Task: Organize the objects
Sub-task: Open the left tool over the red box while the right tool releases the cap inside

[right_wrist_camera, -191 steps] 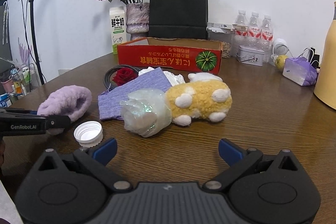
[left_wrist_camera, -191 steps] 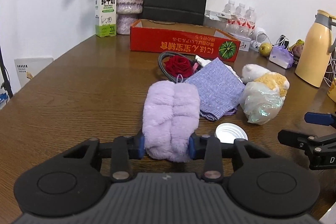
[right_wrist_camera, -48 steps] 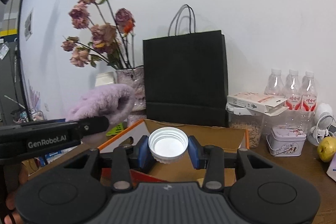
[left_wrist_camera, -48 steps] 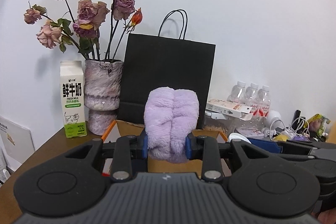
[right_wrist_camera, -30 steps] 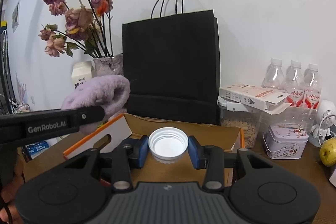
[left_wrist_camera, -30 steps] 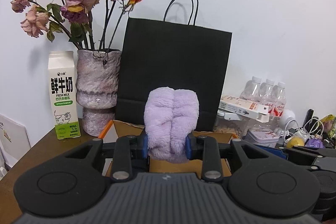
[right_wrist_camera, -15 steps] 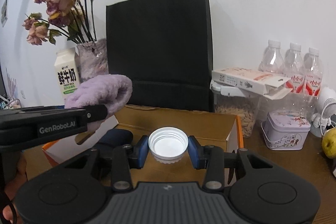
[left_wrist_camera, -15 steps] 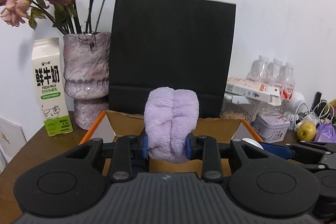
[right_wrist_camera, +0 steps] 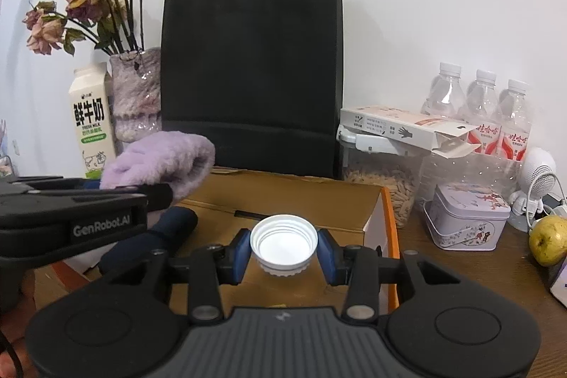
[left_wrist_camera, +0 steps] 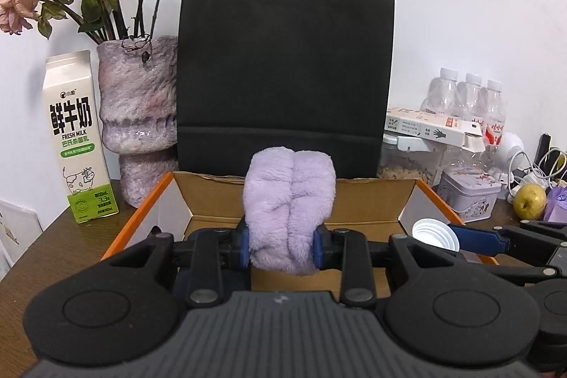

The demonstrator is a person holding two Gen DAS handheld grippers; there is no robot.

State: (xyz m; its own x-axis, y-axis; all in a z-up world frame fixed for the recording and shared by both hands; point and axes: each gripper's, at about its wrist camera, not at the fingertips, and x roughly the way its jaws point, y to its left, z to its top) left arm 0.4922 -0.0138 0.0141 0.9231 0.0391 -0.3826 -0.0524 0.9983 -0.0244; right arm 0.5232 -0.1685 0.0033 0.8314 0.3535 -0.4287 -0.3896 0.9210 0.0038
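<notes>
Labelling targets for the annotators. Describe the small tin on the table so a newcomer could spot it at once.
Start at the tall black paper bag against the wall, then look right past the clear plastic jar of grain with a flat carton lying on top. Just right of that jar, on the brown wooden table, stands the small lilac square tin. It is the only metal, lidded, flower-printed box there.

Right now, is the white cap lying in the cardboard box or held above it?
Held above it: the white cap sits pinched between the right gripper's jaws over the cardboard box.
</notes>
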